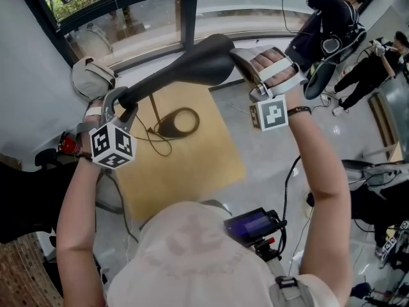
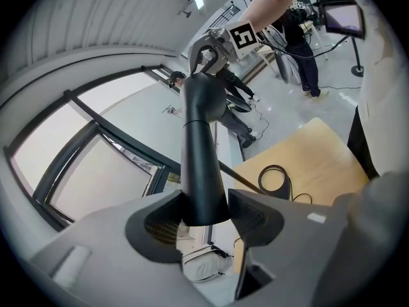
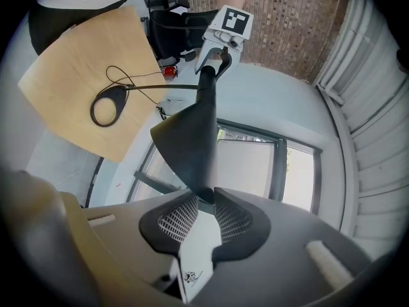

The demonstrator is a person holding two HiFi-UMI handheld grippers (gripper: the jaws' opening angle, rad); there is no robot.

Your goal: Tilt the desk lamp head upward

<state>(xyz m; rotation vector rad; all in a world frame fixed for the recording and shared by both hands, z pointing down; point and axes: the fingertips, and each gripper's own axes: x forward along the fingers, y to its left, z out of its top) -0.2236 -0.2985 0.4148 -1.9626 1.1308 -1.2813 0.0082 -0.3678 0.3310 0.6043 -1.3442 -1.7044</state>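
Observation:
The black desk lamp head is raised over a square wooden table. On that table lies the lamp's ring-shaped base, and a thin stem rises from it. My left gripper is shut on the head's narrow end, both pads touching it. My right gripper is shut on the wide tip, whose thin edge runs in between the pads. Each gripper view shows the other gripper at the far end of the head.
A dark-framed window runs along the far side, with a white bag below it at the left. Other people stand at the back right. A thin cable trails across the table from the base.

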